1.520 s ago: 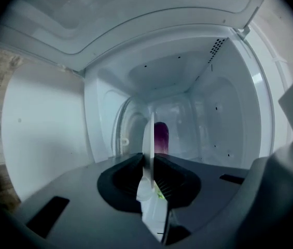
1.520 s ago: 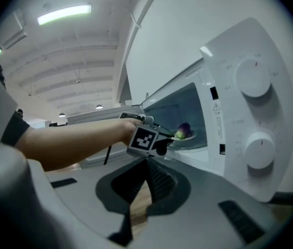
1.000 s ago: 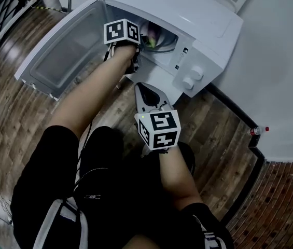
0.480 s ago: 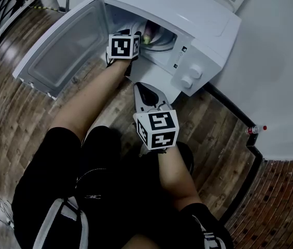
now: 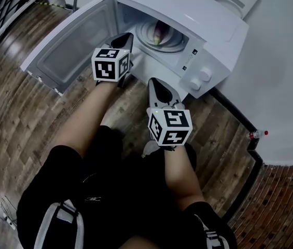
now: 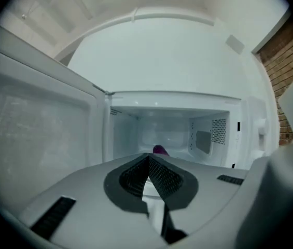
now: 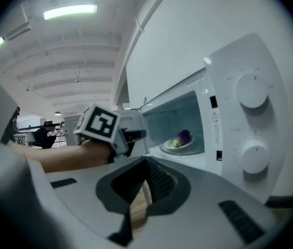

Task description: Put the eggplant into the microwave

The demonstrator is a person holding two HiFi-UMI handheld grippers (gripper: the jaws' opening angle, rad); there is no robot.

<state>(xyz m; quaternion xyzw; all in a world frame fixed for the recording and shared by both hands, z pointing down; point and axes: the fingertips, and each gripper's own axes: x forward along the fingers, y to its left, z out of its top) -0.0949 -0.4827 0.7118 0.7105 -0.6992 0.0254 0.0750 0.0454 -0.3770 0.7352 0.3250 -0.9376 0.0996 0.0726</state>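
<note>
Eggplant [image 5: 158,32] sits in microwave [image 5: 208,17]; left hand-held gripper [image 6: 149,158] just closed empty, right hand-held gripper [image 7: 147,163] shut.

Red-cap bottle [image 5: 256,134] nr white wall [image 5: 286,77]; wood floor [image 5: 22,113].

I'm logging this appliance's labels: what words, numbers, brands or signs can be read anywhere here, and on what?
No word, brand or number is legible.
Microwave control panel: a warning-triangle sticker, its print too small to read.
Knobs: faint markings around them, too blurred to read.
Marker cubes: black-and-white square patterns only, no text.
</note>
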